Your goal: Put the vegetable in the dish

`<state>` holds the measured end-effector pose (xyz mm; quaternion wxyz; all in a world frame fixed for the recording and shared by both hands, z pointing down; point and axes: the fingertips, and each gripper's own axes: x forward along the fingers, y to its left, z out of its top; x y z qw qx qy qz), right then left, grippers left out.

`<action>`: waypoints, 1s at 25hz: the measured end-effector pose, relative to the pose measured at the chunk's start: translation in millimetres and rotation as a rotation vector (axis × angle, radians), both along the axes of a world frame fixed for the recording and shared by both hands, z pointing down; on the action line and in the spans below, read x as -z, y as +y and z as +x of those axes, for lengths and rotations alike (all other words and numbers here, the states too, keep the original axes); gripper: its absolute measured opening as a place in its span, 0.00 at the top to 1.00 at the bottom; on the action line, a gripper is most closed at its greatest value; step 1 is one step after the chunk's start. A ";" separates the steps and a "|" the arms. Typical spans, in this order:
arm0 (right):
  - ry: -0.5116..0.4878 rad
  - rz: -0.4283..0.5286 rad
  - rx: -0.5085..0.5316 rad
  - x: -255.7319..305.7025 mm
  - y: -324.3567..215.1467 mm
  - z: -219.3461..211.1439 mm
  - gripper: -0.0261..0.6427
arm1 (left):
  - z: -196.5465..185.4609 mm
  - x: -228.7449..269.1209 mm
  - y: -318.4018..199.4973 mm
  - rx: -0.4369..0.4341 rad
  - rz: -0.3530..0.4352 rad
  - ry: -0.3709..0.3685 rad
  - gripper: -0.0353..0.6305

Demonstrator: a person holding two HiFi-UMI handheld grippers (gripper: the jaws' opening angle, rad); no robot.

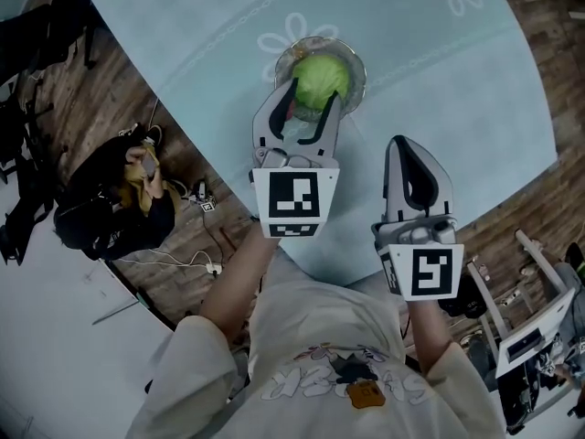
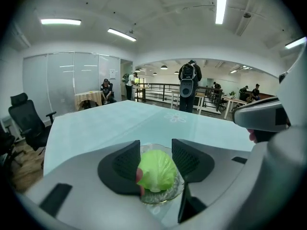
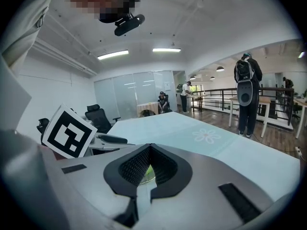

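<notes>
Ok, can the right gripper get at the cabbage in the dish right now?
Probably not yet: the right gripper is shut, and the left gripper holds its open jaws either side of the cabbage in the glass dish. Its own side of the dish looks unobstructed, though.

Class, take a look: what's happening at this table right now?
A person holds a gripper in each hand over a pale blue table. A green cabbage sits in a glass dish on it. The left gripper is at the dish, jaws apart beside the cabbage, not clamping it. The right gripper is nearer the person, shut and empty. The vegetable looks already placed.
</notes>
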<state>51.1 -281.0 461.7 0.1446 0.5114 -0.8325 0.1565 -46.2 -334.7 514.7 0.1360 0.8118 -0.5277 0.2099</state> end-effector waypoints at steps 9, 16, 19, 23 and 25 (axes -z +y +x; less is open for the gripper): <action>-0.001 0.024 0.023 20.1 23.9 -1.0 0.93 | -8.2 27.6 31.8 0.053 0.023 -0.008 0.84; -0.024 0.030 0.031 38.8 49.7 3.5 0.93 | -5.5 56.6 67.6 0.081 0.038 0.018 0.94; -0.030 0.032 0.033 46.9 63.1 4.8 0.93 | -2.8 70.5 84.7 0.084 0.047 0.023 0.94; -0.038 0.045 0.034 57.8 76.6 9.5 0.93 | -3.2 86.7 103.2 0.099 0.057 0.019 0.94; -0.040 0.053 0.034 63.0 83.6 12.1 0.93 | -3.7 94.6 113.1 0.106 0.063 0.019 0.94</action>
